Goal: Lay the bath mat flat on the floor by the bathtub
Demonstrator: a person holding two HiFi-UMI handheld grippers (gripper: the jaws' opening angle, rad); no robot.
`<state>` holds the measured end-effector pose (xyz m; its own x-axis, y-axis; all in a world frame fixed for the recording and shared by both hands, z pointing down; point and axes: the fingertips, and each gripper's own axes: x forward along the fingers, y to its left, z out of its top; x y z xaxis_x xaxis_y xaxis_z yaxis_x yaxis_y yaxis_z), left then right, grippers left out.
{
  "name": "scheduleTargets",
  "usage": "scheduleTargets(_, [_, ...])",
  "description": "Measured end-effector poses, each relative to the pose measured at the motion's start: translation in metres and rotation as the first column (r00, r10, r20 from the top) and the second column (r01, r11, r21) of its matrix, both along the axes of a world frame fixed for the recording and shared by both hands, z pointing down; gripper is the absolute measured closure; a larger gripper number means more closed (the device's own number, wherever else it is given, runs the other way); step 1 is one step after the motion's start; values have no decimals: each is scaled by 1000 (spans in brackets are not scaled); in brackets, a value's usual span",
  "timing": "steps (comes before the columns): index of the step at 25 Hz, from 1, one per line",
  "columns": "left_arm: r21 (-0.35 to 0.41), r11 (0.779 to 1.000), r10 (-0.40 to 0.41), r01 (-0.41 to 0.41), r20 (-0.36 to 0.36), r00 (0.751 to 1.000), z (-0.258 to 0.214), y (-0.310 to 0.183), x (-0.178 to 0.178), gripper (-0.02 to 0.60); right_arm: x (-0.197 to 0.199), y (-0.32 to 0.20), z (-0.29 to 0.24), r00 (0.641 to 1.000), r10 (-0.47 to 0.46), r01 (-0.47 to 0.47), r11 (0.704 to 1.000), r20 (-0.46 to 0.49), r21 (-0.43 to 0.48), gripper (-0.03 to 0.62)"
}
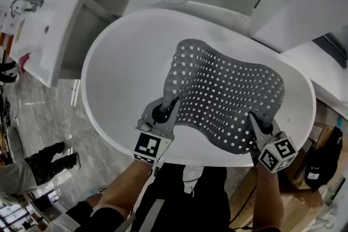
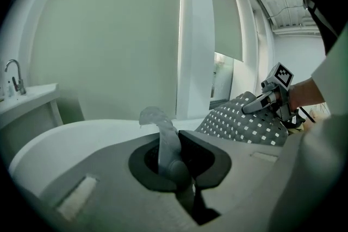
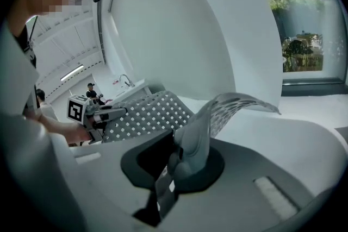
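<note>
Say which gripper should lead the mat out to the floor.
Left, probably. Both grippers are shut on the bath mat over the bathtub, but the left gripper is nearer the visible floor; a black bag stands beside the right gripper.

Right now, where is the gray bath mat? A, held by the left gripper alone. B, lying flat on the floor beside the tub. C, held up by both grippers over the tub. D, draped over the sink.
C: the left gripper and the right gripper each pinch a near corner of the bath mat, which sags above the white bathtub.
</note>
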<state>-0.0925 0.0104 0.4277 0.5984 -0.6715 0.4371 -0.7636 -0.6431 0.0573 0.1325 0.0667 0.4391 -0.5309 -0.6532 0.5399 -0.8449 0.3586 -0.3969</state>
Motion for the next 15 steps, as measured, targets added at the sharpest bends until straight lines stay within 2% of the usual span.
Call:
scheduleTargets(3, [-17, 1000, 3, -3, 17, 1000, 20, -1, 3, 557, 4, 3, 23, 1000, -8, 8, 1000, 3, -28, 569])
scheduleTargets(9, [-55, 999, 1, 2, 46, 999, -5, 4, 4, 557, 14, 7, -4, 1000, -11, 11, 999, 10, -53, 569])
scheduleTargets(15, [-105, 994, -6, 15, 88, 996, 41, 3, -4, 557, 24, 10, 46, 999, -39, 38, 993, -5, -112, 568])
